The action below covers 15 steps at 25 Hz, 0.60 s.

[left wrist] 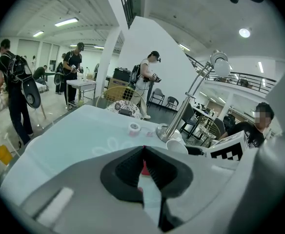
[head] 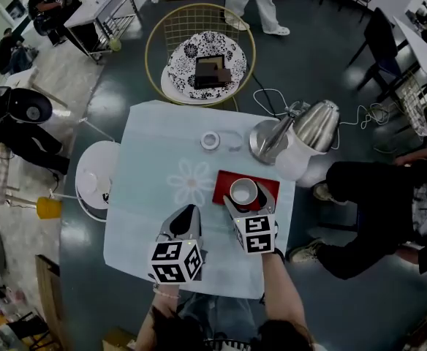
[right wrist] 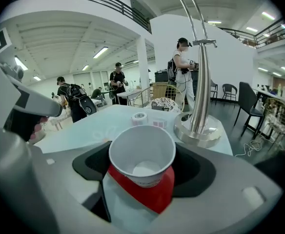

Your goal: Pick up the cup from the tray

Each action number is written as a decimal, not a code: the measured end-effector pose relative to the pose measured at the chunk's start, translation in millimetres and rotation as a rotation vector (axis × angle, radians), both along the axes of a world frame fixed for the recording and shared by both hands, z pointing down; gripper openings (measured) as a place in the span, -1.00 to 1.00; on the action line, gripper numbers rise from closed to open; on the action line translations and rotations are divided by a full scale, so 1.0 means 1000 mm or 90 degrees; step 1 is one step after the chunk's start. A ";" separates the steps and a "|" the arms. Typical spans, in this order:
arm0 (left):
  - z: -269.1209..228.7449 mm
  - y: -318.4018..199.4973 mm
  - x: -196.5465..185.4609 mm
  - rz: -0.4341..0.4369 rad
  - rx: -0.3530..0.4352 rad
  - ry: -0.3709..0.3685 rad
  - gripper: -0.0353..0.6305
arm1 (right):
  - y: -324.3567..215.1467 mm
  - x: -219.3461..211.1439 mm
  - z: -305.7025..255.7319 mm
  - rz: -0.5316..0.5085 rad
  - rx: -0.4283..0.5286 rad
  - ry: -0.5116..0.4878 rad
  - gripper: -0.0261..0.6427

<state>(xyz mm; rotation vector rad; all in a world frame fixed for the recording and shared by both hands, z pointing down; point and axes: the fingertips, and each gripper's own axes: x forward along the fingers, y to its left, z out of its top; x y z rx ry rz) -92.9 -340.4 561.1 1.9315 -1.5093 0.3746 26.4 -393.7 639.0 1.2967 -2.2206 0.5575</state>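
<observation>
Right gripper (head: pixel 247 209): jaws apart, one on each side of the cup (right wrist: pixel 141 155). In the right gripper view the cup fills the gap between the two dark pads. The rim is round with no squeeze visible, so I read it as bracketed, not clamped.

Cup stands upright, mouth up, empty, roughly mid-tray (head: pixel 223 183). The red tray sits on the table (head: pixel 155 145), right of centre in the head view. The cup is dead ahead of the right gripper, directly above it in the head view. The key relation is that the jaw line crosses the cup's vertical axis at its side wall, so closing should catch the wall, then lift straight up.

Left gripper (head: pixel 190 212): tips together, nothing between them. It is off the tray, lower left of it over bare table. The right one is clearly nearer and this looks like a one-hand job.

Beyond the cup: lamp (head: pixel 301 126), with its base just past the tray's upper right. Tape roll (head: pixel 210 140) is further up the table. Neither blocks a vertical lift, though I'd watch the lamp neck overhead.

View differences:
- Right gripper view gives cup-to-pad alignment and the empty interior. It hides where the pads meet the lower wall.
- Head view gives the tray position and both grippers, but the cup rim covers the pad gap.
- Left gripper view shows only a red sliver of tray past its closed tips.
</observation>
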 end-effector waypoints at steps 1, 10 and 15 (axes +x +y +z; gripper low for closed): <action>0.000 0.000 0.000 0.000 0.001 -0.001 -0.89 | -0.001 0.000 -0.001 -0.002 0.001 0.000 0.23; -0.005 0.008 -0.008 -0.015 0.006 0.002 -0.89 | 0.017 -0.016 -0.036 -0.043 0.040 -0.013 0.22; -0.016 0.023 -0.002 -0.001 0.019 0.011 -0.89 | 0.043 -0.019 -0.062 -0.056 0.064 -0.010 0.22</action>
